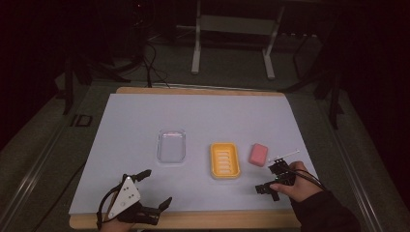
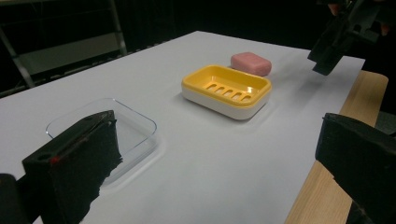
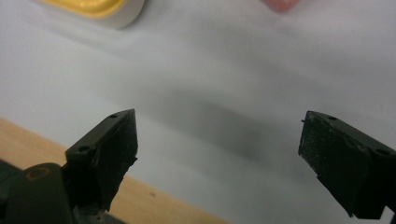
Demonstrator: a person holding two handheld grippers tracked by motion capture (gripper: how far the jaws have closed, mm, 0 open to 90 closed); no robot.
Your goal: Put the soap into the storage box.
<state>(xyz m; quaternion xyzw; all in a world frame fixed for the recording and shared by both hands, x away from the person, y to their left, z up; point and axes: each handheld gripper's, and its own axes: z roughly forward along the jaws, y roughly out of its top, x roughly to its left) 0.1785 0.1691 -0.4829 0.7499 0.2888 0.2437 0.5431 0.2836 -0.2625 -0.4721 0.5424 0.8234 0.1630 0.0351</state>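
Three things stand in a row across the middle of my white sheet (image 1: pixel 203 116): clear tray (image 1: pixel 172 146), yellow soap dish (image 1: pixel 225 160), pink soap (image 1: pixel 258 154); gaps run between them; the far half lies bare; the near strip before my spread jaws holds nothing.

I'm seeing a matt white sheet (image 1: pixel 145 125) covering a pale wooden table (image 2: pixel 327 186). The clear tray (image 2: pixel 135 123) and yellow soap dish (image 2: pixel 226 88) are looking like glossy plastic; the pink bar (image 2: pixel 251 62) is appearing matt, perhaps soap.
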